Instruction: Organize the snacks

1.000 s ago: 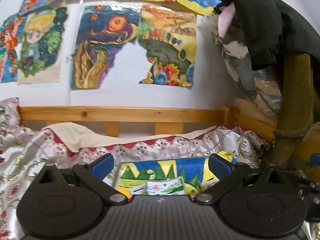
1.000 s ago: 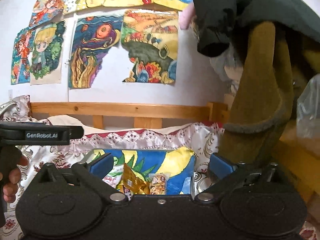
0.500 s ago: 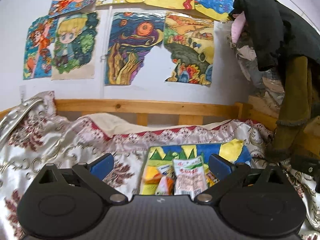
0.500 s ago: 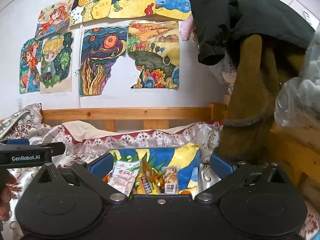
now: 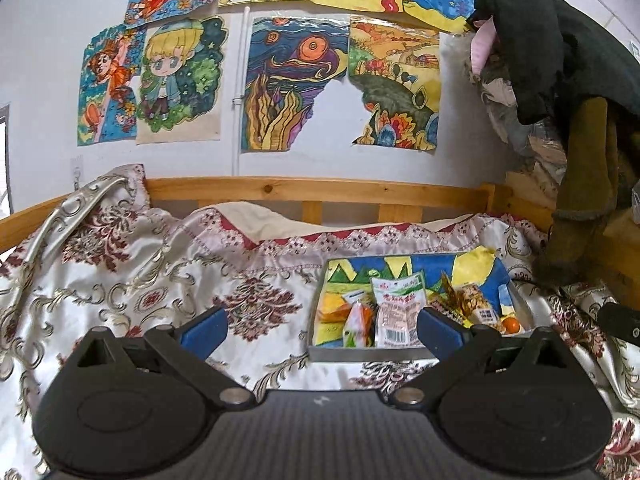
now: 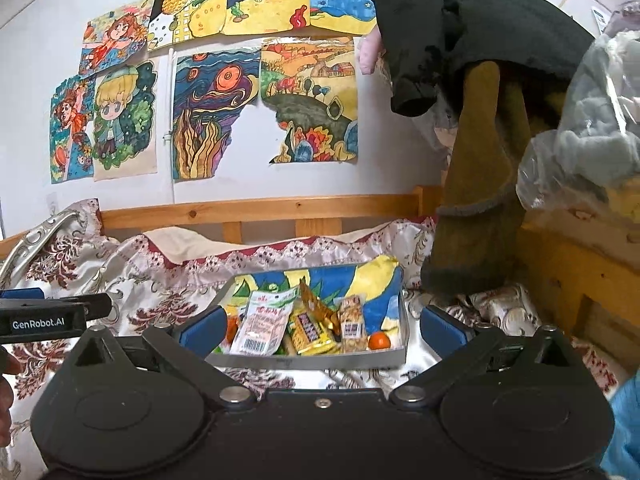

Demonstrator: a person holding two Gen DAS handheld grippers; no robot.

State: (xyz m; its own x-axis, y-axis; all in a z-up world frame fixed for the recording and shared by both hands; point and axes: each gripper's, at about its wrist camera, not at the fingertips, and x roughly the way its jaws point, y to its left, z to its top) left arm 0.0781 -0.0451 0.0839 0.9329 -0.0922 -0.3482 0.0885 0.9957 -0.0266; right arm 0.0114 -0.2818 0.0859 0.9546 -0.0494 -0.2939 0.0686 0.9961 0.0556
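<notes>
Both views now show more of the bed than a second ago: both tongs have pulled back and risen, so the whole tray of snacks is in frame instead of only its far painted end. My read: tongs withdrawing to a rest or overview pose. That fits either a finished sort or a pause before another pick; the frames don't settle which.

Left tongs spread wide, holding nothing. Right tongs likewise wide apart, nothing held.

Tray sits on the satin bedspread near the right end of the bed, short of the wooden rail. All snacks visible lie inside it: white-and-pink packet with green top and barcode at left, gold-wrapped bar in the middle, a nut bar packet upright beside it, small orange fruit at the near right corner. Orange pouch shows in the left view, left of the white packet.

Writing: "GenRobot.AI" on the left tool's body, seen in the right view. Packet print is Chinese, too small to read.
</notes>
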